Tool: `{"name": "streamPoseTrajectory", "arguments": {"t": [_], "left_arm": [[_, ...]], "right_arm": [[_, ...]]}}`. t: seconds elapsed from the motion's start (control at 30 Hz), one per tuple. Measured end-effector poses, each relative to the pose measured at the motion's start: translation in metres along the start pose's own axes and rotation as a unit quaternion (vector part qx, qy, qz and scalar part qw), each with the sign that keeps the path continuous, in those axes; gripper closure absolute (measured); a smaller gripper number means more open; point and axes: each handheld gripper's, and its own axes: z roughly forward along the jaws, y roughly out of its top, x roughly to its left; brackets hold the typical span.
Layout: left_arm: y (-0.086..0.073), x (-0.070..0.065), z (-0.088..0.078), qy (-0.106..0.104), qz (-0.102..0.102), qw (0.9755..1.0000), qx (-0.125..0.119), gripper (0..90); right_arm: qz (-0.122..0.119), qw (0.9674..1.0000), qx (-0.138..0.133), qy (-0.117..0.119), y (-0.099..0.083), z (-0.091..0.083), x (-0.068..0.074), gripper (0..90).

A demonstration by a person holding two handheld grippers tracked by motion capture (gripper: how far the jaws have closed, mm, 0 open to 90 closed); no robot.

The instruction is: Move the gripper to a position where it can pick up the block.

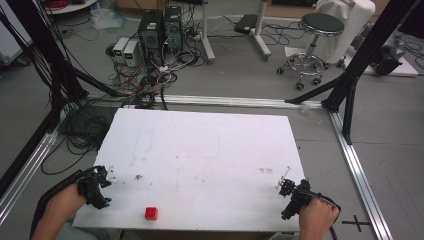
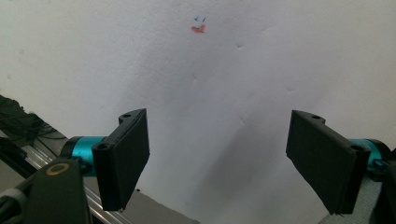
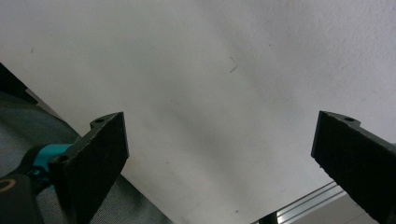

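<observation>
White foam-like board is your worktop [image 1: 210, 150], scuffed and stained, and no brand, label or readable writing turns up anywhere on it. You've got the left hand-held gripper [image 1: 102, 187] sitting at the worktop's near-left edge, your left hand [image 1: 62, 202] wrapped behind it, and in the left gripper view its two black jaws stand wide apart with nothing between them, released over bare white board. Same story on the other side: the right hand-held gripper [image 1: 289, 192] rests at the near-right corner in your right hand [image 1: 317, 216], and the right gripper view has its jaws spread wide and empty. One small red cube [image 1: 151, 213] sits near the front edge, between your two hands and nearer the left one, well apart from both grippers; it looks about as wide as it is deep, so no long axis to call, and its faces run roughly square with the worktop's edge. The high view gives you that cube; the left gripper view instead picks up a tiny red-and-blue mark [image 2: 199, 25] on the board ahead of the jaws, too small to read. Beyond the worktop, on the floor, you can see computer towers [image 1: 161, 30] amid tangled cables and a round black stool [image 1: 320, 27].
</observation>
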Motion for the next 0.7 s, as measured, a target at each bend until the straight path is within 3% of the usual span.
{"name": "streamPoseTrajectory", "arguments": {"t": [0.7], "left_arm": [[0.0014,-0.0015,-0.0008,-0.003,0.003,1.0000,-0.003,21.8]], "right_arm": [[0.004,1.0000,-0.004,0.000,-0.0008,-0.0009,0.0013,3.1]]}}
